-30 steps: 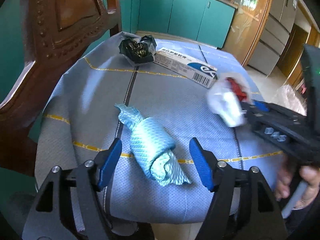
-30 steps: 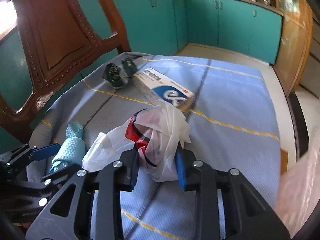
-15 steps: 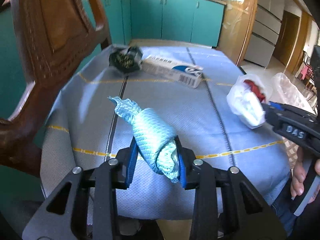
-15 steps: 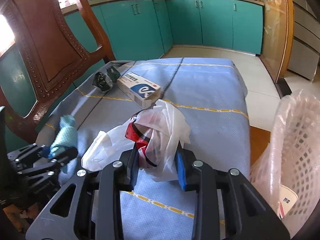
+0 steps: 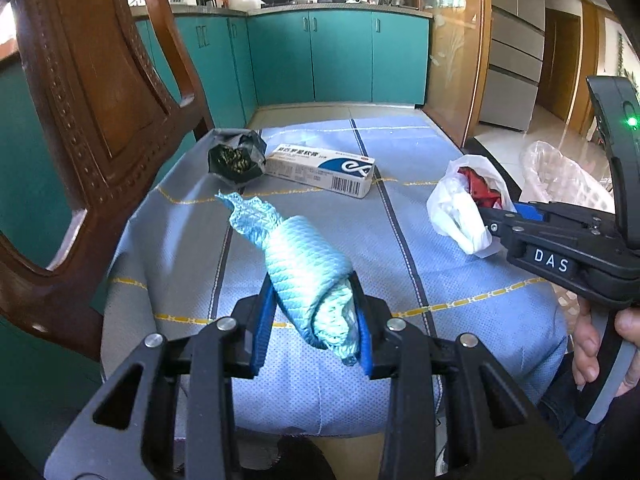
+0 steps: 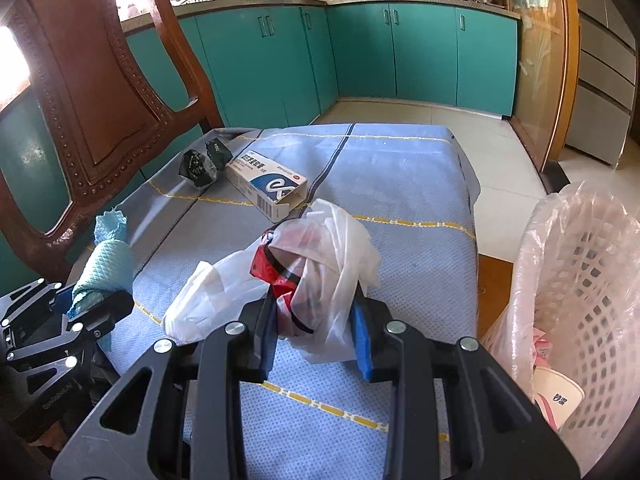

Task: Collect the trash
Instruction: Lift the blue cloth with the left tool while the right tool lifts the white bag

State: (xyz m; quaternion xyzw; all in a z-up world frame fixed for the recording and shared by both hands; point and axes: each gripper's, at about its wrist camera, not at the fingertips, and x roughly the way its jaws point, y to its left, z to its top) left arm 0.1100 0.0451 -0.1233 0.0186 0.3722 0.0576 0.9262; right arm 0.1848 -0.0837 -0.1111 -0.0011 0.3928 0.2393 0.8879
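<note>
Nearest the left wrist camera, the left gripper is seen closed about halfway, its blue pads pressed against a rolled light-blue cloth, which is pinched near its lower end and held above the table. Because only that end is clamped, the long free part may sag or unroll, and the cloth could be dragged out of the pads if it is swung quickly.

In the right wrist view, the right gripper is likewise partly closed, on a crumpled white plastic bag with a red wrapper inside. The film is thin and slippery, so a slip is judged possible; a loose flap hangs to the left and could brush the tablecloth or catch on the other gripper, which is held close by. The red wrapper might also fall from the bag's open mouth if the bag is tipped.

Just to the right, beside the table, a lined white basket is seen, already holding some scraps. Its liner stands loose above the rim, and a release made too early could drop the bag on the floor.

Farther back on the table, a medicine box and a dark crumpled wrapper lie touching, not yet collected. The open flap of the box may be crushed or may deflect a grasp.
</note>
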